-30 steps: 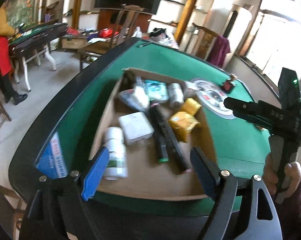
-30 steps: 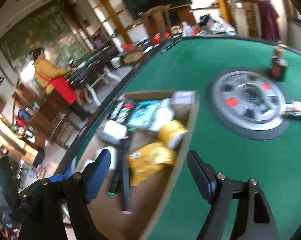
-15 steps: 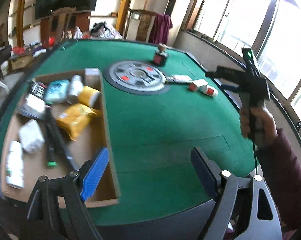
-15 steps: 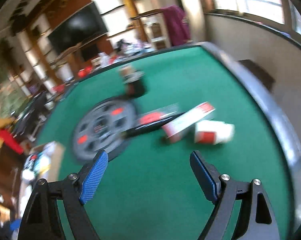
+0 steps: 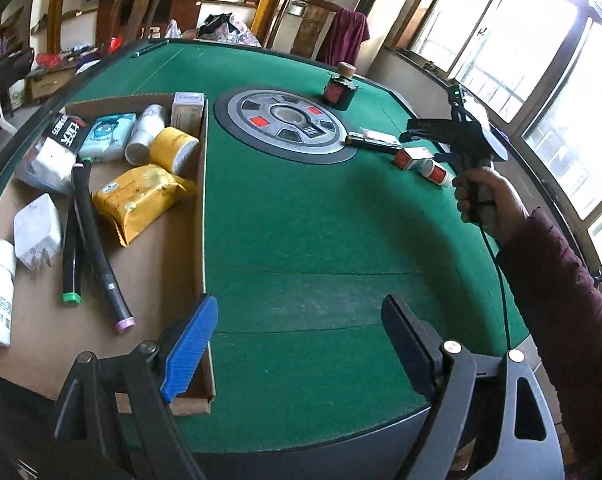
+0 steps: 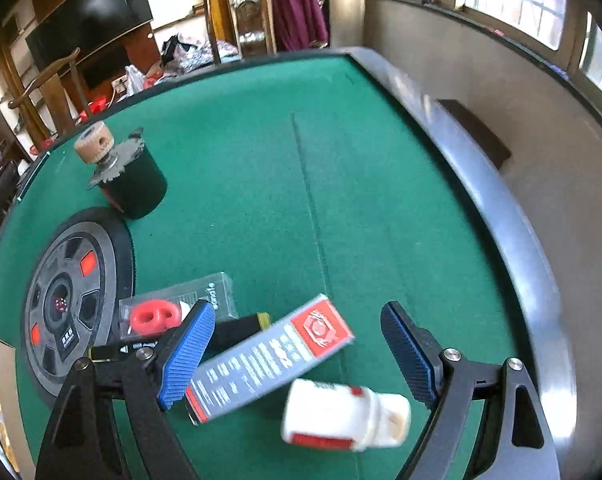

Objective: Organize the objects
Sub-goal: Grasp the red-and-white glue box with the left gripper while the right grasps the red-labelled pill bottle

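Note:
An open cardboard box [image 5: 203,208] on the left of the green table holds several items: markers, a yellow packet [image 5: 141,200], bottles, small packs. My left gripper [image 5: 297,340] hangs open over bare felt beside the box's near right corner, with nothing between its fingers. My right gripper [image 6: 297,348] is open, tilted down over a grey-and-red carton [image 6: 269,356] and a white bottle [image 6: 341,416] lying on its side. The carton lies between the fingers; the pads do not touch it. In the left wrist view a hand holds the right gripper [image 5: 421,144] above the carton [image 5: 411,158].
A clear pack with a red part [image 6: 173,308] and a black marker [image 6: 237,328] lie left of the carton. Beyond them are a round grey disc [image 6: 69,308] and a dark jar with a cork lid [image 6: 129,176]. The table's black rim [image 6: 501,216] curves on the right.
The left gripper's view swung right, from over the box to the felt beside it. The right gripper travelled from the box across the disc and now hovers low over the carton and bottle.

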`<state>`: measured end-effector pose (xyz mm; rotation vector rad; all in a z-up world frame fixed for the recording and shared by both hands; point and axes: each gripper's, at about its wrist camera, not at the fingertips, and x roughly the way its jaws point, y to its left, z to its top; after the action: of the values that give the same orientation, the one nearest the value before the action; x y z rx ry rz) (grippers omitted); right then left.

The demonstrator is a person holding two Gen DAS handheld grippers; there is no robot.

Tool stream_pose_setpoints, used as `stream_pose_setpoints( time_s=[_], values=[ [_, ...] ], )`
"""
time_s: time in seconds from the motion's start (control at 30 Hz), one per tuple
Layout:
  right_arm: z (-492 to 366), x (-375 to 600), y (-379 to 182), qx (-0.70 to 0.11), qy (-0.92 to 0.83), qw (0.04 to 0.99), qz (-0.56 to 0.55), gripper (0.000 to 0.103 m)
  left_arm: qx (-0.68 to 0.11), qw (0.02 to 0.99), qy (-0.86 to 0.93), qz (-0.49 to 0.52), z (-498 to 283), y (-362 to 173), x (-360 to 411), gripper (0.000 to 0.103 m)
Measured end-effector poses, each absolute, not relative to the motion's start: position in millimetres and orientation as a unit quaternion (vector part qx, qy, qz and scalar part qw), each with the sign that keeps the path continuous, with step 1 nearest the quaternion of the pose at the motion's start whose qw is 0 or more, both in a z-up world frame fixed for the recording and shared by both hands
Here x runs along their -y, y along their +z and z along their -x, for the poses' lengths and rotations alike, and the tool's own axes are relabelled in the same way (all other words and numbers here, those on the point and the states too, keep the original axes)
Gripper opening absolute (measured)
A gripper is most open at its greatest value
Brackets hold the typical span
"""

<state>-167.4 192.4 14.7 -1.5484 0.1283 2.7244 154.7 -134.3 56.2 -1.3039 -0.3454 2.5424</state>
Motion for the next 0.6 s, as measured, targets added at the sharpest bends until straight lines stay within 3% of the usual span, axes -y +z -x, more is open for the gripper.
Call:
stream_pose_setpoints(
  time_s=[0.07, 0.13, 0.2, 0.23, 0.43, 0.6],
  values=[
    [168.0, -180.3, 10.3, -0.008, 0.868, -0.010, 0.496, 0.083, 0.117, 0.132, 0.876, 0.449, -154.8, 55.5, 132.4, 0.083],
    [161.0, -167.3, 12.4, 0.035, 0.878, -0.017, 0.477, 0.067, 0.114, 0.134, 0.876, 0.450, -156.0, 55.4, 129.8, 0.083],
    [150.8, -152.8, 17.2, 0.060, 0.878, -0.038, 0.474, 0.033, 0.113, 0.137, 0.875, 0.451, -156.9, 54.5, 127.6, 0.083],
    [147.7, -148.1, 17.7, 0.067, 0.875, -0.046, 0.477, 0.029, 0.113, 0.139, 0.874, 0.451, -157.1, 54.1, 126.9, 0.083],
    [102.3, -100.6, 5.7, 0.141, 0.849, -0.119, 0.495, 0.026, 0.114, 0.148, 0.873, 0.450, -160.9, 53.2, 126.3, 0.083],
    [46.0, -83.5, 14.6, 0.117, 0.818, -0.230, 0.514, 0.030, 0.114, 0.153, 0.874, 0.447, -162.8, 54.9, 127.5, 0.083]
  ],
)
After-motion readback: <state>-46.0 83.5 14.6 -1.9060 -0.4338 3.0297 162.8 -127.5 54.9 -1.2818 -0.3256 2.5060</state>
